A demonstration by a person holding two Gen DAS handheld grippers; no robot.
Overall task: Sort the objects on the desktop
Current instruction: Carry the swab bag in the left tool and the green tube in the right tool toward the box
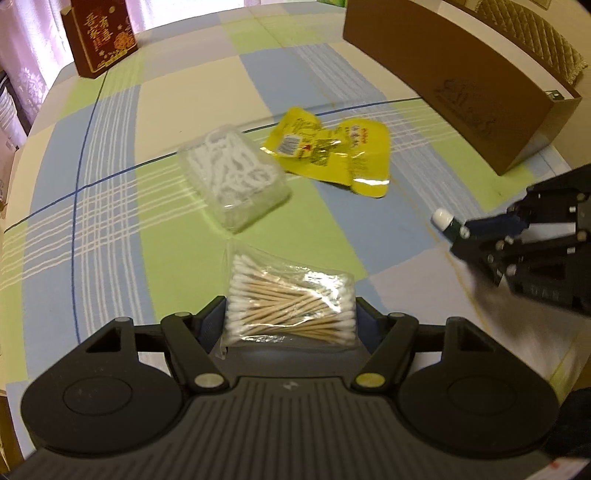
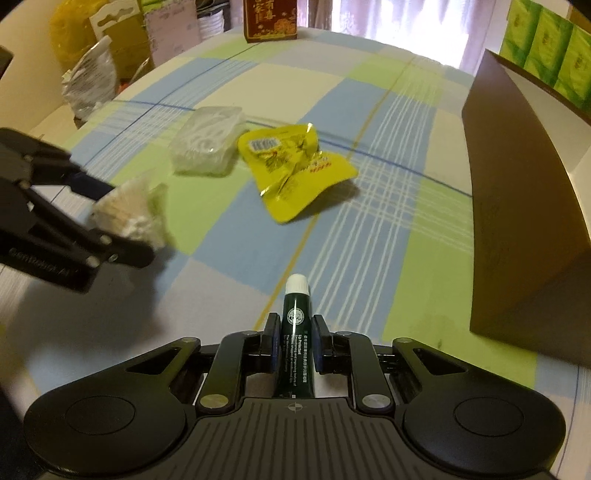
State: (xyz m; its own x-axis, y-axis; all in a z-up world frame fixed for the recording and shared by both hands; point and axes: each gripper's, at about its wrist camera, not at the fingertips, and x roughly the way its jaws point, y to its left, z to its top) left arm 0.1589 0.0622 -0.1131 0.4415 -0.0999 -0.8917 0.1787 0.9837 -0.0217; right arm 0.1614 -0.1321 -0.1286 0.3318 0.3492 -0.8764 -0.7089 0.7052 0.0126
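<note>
A clear bag of cotton swabs (image 1: 291,308) is clamped between the fingers of the left gripper (image 1: 291,317), the wooden sticks lying crosswise to the fingers. In the right wrist view the same bag (image 2: 127,210) appears blurred at the tips of the left gripper (image 2: 122,225), held above the table (image 2: 229,229). The table is covered by a checked cloth of green, blue and cream squares.

A dark green tube with a white cap (image 2: 296,332) is gripped by the right gripper (image 2: 296,345), its cap pointing forward, away from the camera. In the left wrist view the tube (image 1: 445,219) is seen protruding from the right gripper (image 1: 461,230) at the right edge, above the cloth.

Two things lie on the table ahead of both grippers: a clear plastic box of white items (image 1: 232,177), and just beside it, to its right, a crumpled yellow foil packet (image 1: 328,151). Whether they touch cannot be told. A large brown box (image 1: 461,74) stands along the right side of the table, well apart from the packet. A red box with gold lettering (image 1: 101,33) stands upright at the far edge. Green cartons (image 2: 546,48) are stacked behind the brown box.
</note>
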